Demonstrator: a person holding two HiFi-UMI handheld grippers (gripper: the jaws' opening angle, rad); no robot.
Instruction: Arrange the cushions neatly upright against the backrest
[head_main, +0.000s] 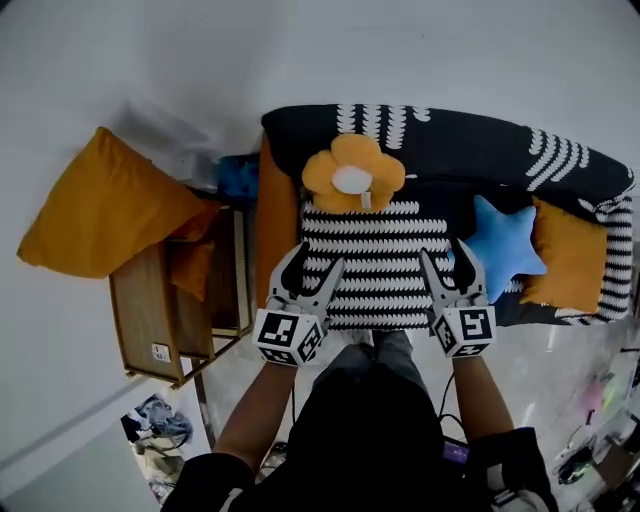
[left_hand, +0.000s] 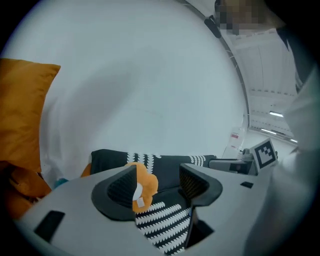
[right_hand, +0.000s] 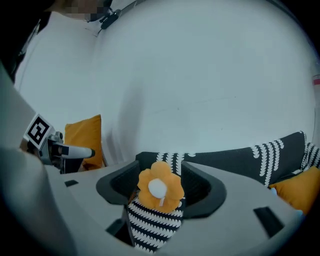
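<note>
A black-and-white striped cushion (head_main: 375, 265) stands in front of me on the dark patterned sofa (head_main: 470, 150). My left gripper (head_main: 315, 262) is shut on its lower left edge, and my right gripper (head_main: 447, 255) is shut on its lower right edge. An orange flower cushion (head_main: 352, 175) rests above it against the backrest. In the left gripper view the striped cushion (left_hand: 162, 220) runs between the jaws, with the flower cushion (left_hand: 145, 185) behind. The right gripper view shows the striped cushion (right_hand: 152, 222) pinched below the flower cushion (right_hand: 160, 187).
A blue star cushion (head_main: 505, 245) and an orange cushion (head_main: 570, 255) lie at the sofa's right end. Another orange cushion (head_main: 275, 215) stands along the sofa's left arm. A large orange cushion (head_main: 100, 205) leans on a wooden side table (head_main: 150, 310) to the left.
</note>
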